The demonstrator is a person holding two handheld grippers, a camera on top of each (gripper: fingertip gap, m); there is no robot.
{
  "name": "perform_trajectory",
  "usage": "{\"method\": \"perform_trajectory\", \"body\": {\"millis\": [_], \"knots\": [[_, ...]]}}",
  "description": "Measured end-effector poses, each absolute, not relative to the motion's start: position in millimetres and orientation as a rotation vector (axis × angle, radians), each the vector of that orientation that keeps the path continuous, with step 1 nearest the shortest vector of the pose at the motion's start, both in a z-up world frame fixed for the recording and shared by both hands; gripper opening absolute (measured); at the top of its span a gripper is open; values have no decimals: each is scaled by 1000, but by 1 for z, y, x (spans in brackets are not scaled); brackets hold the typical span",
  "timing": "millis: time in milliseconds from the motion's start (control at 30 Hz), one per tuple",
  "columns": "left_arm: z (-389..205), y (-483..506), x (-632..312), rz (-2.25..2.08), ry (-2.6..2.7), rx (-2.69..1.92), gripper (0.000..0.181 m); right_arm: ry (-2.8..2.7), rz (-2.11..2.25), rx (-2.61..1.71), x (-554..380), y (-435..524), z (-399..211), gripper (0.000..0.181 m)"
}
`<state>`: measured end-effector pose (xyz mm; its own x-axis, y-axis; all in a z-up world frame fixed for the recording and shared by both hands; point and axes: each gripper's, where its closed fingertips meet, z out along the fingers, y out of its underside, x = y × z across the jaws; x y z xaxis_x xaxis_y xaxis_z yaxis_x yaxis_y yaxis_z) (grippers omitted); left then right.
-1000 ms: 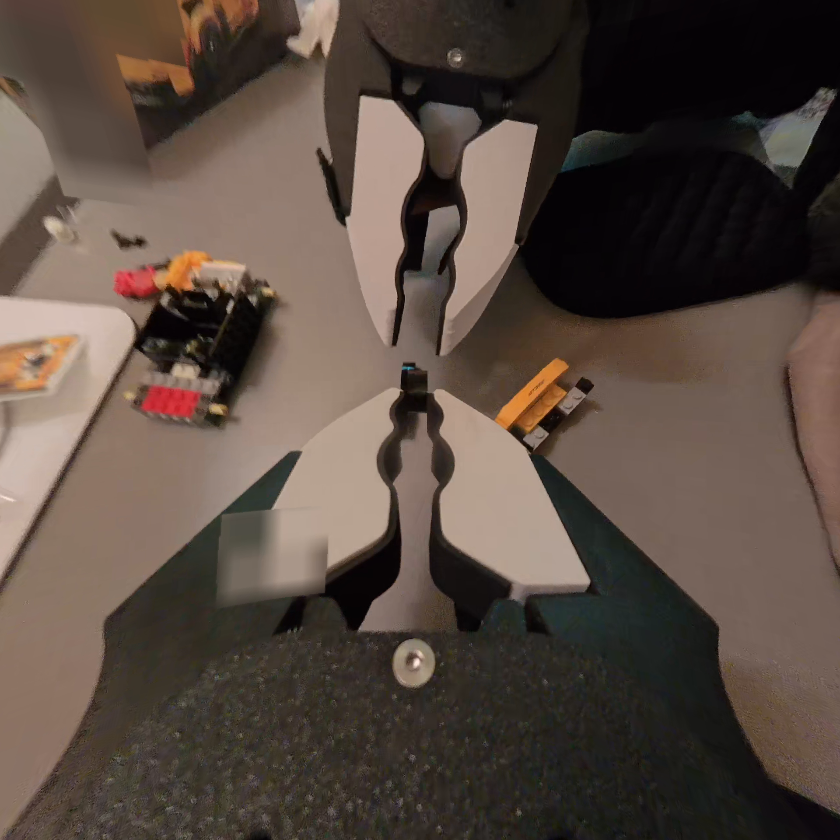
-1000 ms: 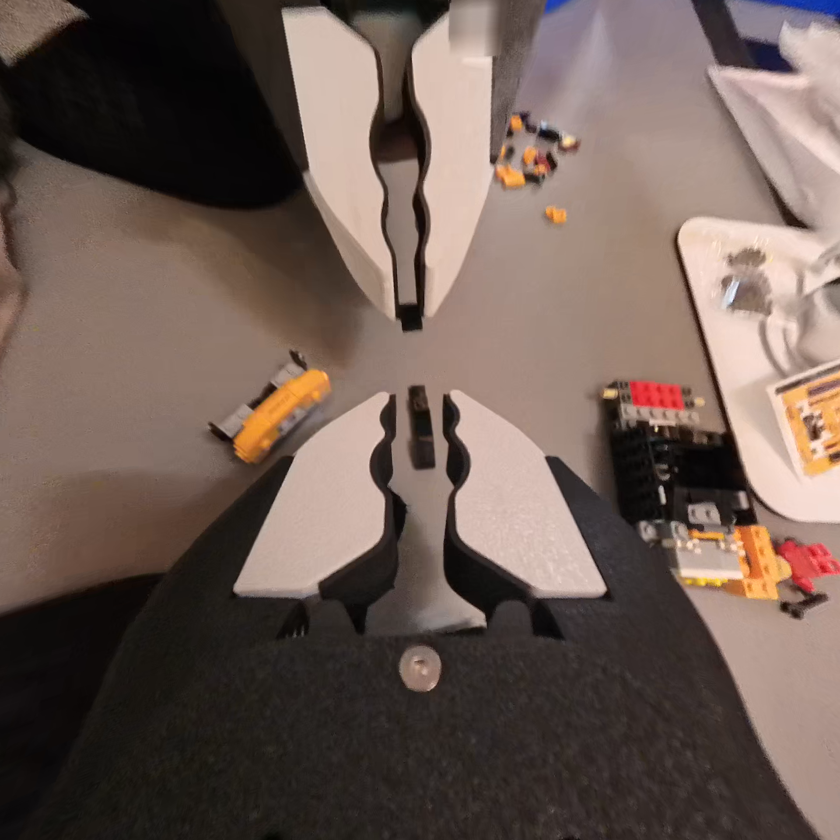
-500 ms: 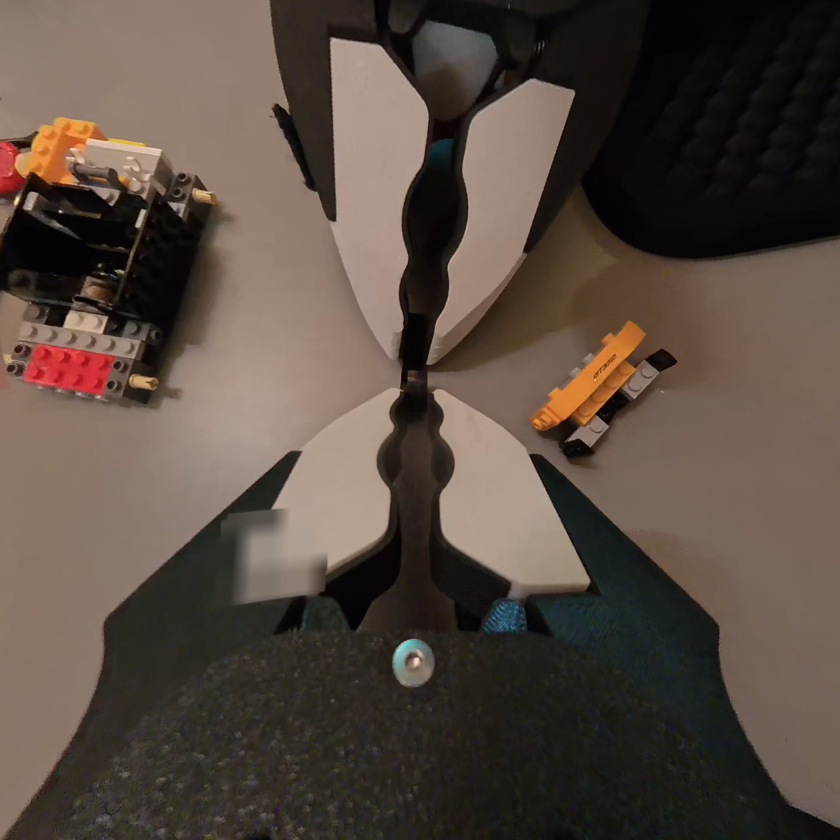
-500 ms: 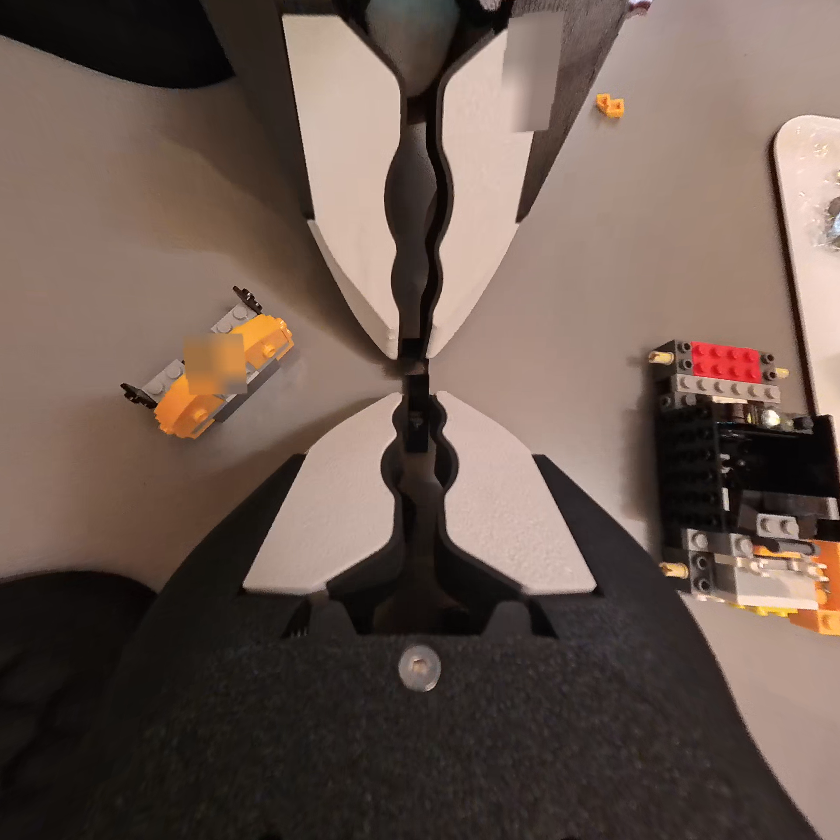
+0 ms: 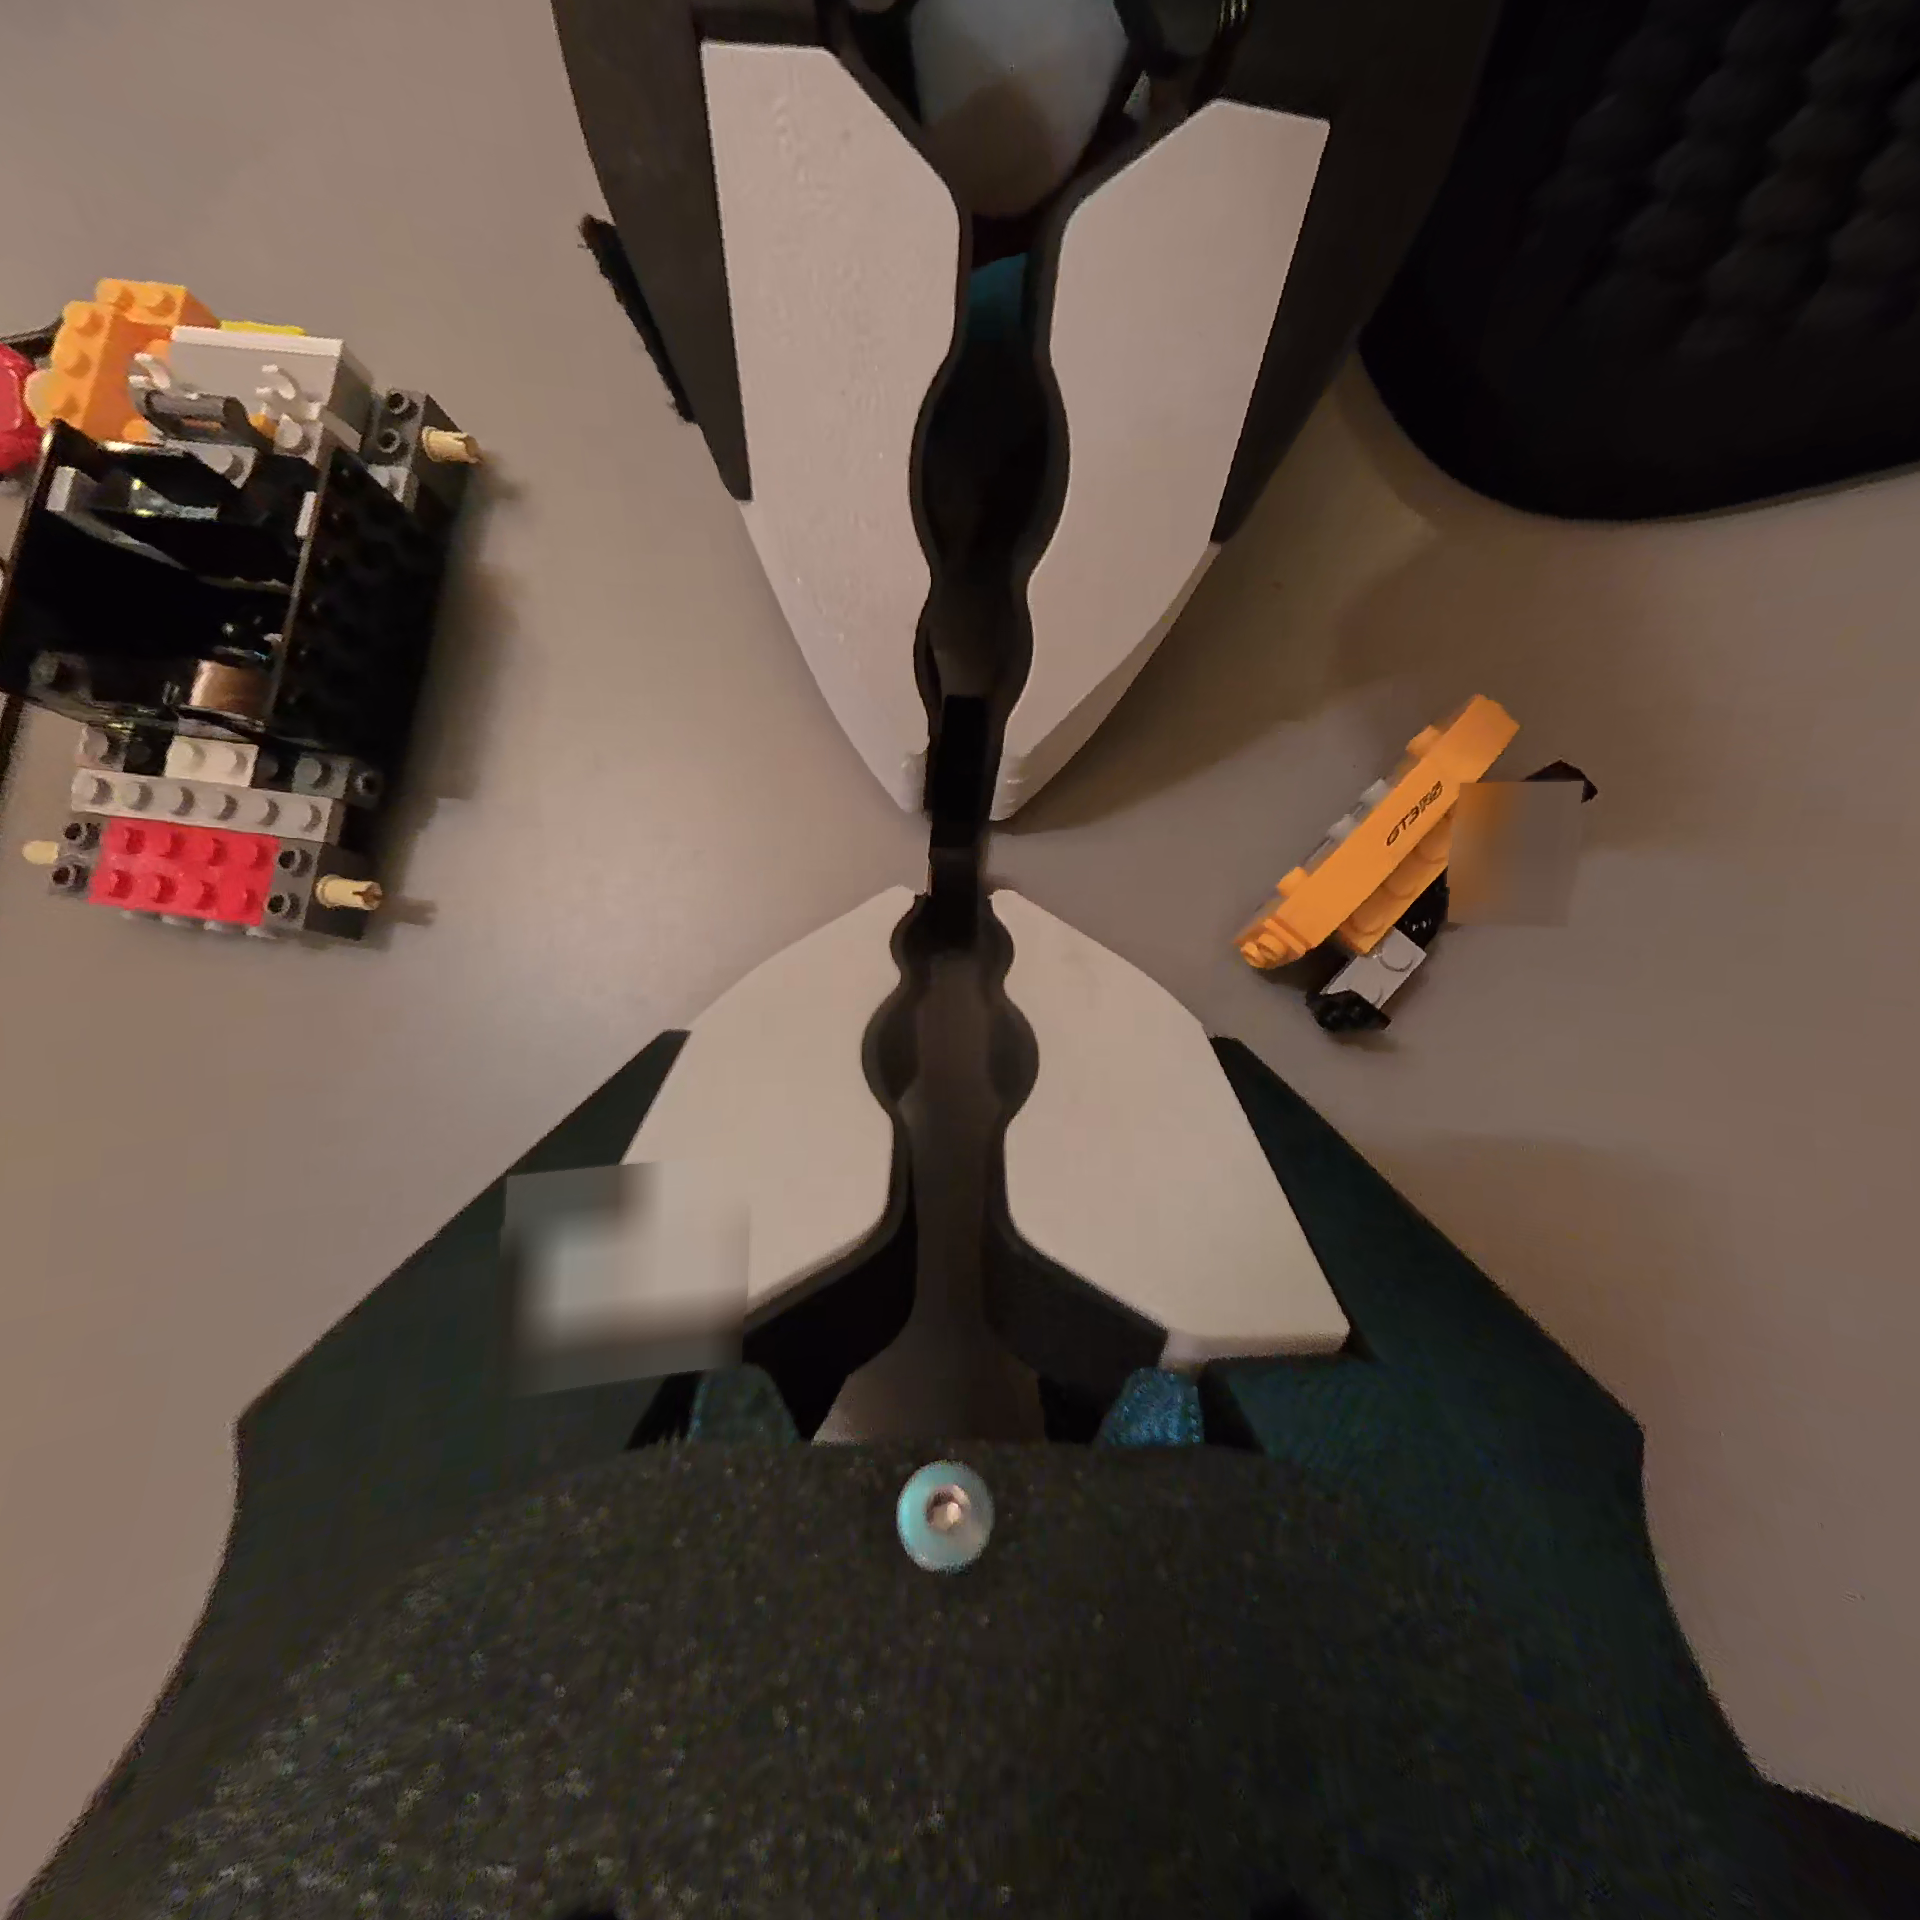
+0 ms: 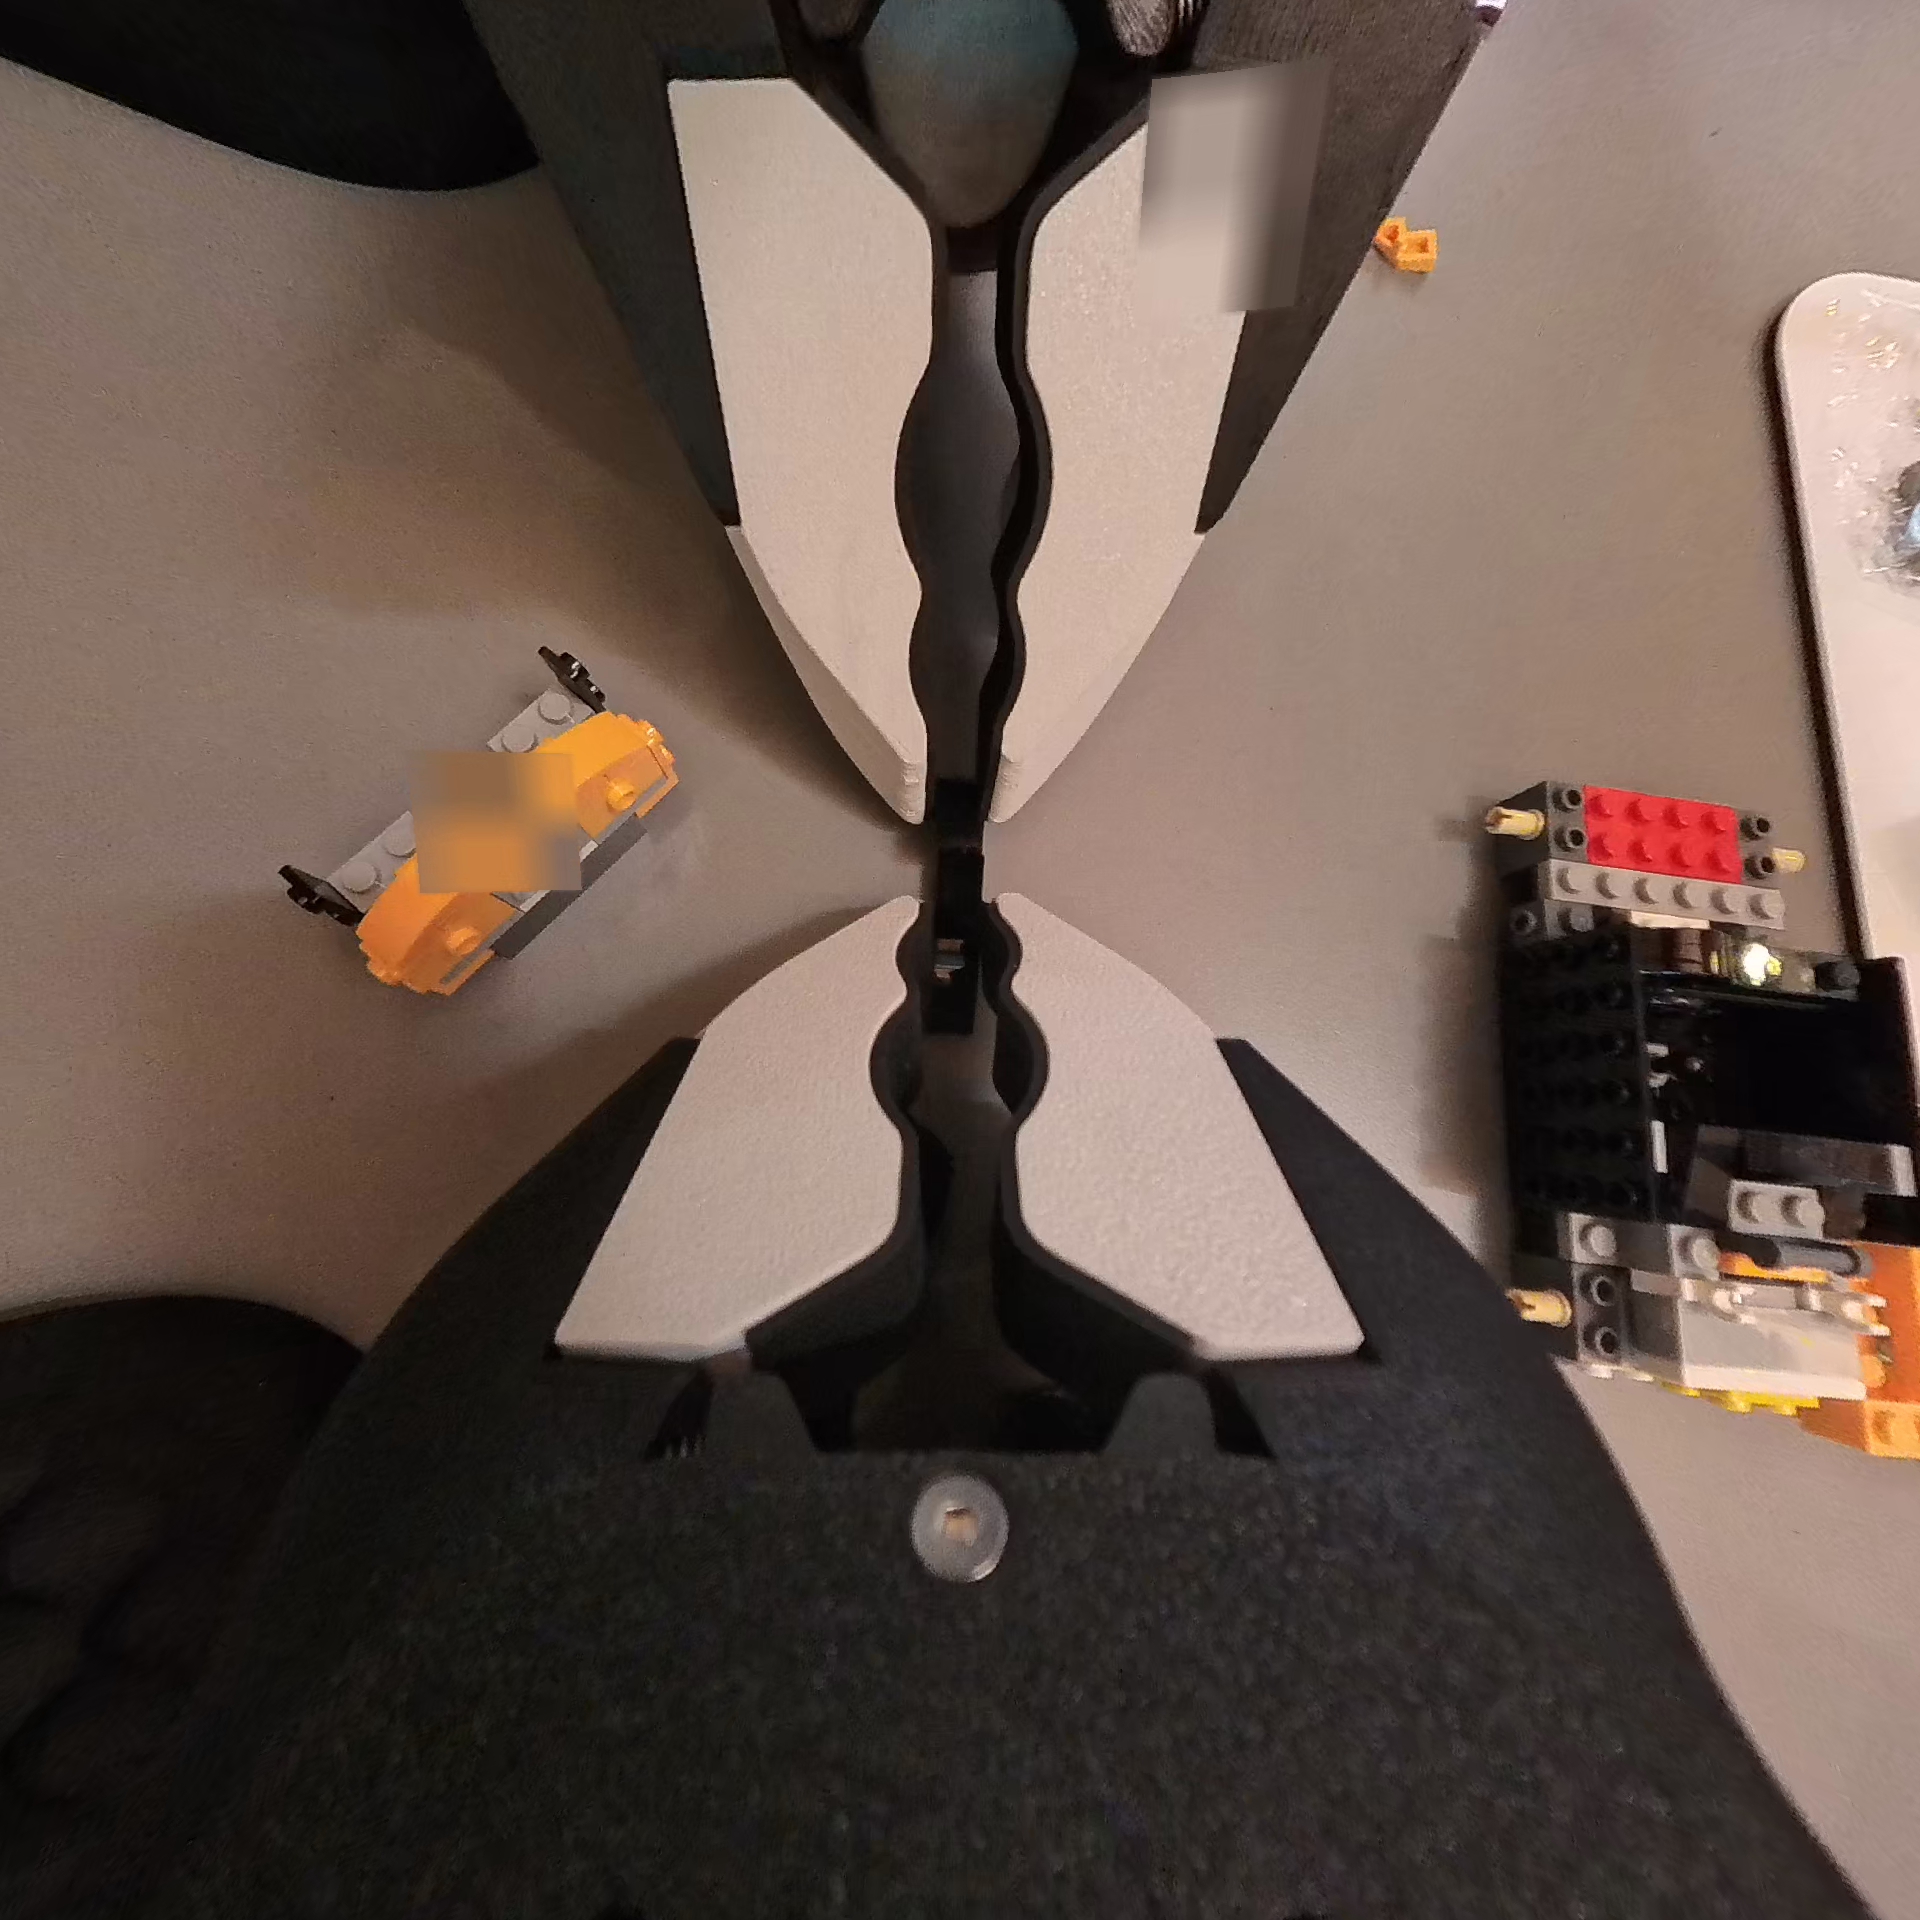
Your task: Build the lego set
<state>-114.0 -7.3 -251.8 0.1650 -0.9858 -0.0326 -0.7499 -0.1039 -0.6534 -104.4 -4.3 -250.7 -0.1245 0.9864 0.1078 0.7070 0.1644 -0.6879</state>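
Note:
My left gripper [image 5: 956,902] is shut on a small black lego piece [image 5: 954,868] at its tips. My right gripper [image 6: 956,906] is shut on a longer black lego piece [image 6: 951,966]. The two grippers face each other tip to tip above the grey table. The right gripper [image 5: 961,808] comes in from the top of the left wrist view, and the left gripper [image 6: 956,812] from the top of the right wrist view. The two black pieces meet end to end between the tips. How they join is hidden by the fingers.
A black car chassis [image 5: 208,623] with a red plate lies on the table, also in the right wrist view [image 6: 1579,1091]. An orange and grey sub-assembly [image 5: 1371,862] [image 6: 623,774] lies on the other side. There is a white tray [image 6: 1849,520], a loose orange piece [image 6: 1405,244] and a dark cushion [image 5: 1714,260]. The tips of both grippers are at nearly the same place.
My right gripper has shut on the longer black piece, which earlier lay between its open fingers. Both grippers have closed the gap, and the two black pieces now touch.

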Motion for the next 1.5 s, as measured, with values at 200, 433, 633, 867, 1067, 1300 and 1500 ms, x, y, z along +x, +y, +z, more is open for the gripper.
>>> {"method": "perform_trajectory", "body": {"millis": [200, 433, 633, 867, 1067, 1300, 1500], "knots": [[-252, -7, -114, -567, 1668, -1925, 8, -1899, 658, -1595, -104, -4, -251, 8], [-253, -8, -116, -615, 1769, -2020, 9, -1902, 661, -1586, -104, -5, -251, 8], [-253, -8, -116, -715, 1792, -2108, 9, -1900, 665, -1581, -104, -4, -251, 8], [-255, -8, -117, -723, 1801, -2168, 10, -1898, 671, -1581, -104, -4, -251, 8], [-256, -9, -117, -635, 1835, -2204, 10, -1901, 674, -1575, -104, -5, -251, 8], [-256, -11, -115, -683, 1842, -2219, 10, -1903, 672, -1550, -106, -7, -251, 8], [-255, -13, -114, -674, 1867, -2213, 9, -1847, 781, -1536, -112, -11, -241, 13]]}}
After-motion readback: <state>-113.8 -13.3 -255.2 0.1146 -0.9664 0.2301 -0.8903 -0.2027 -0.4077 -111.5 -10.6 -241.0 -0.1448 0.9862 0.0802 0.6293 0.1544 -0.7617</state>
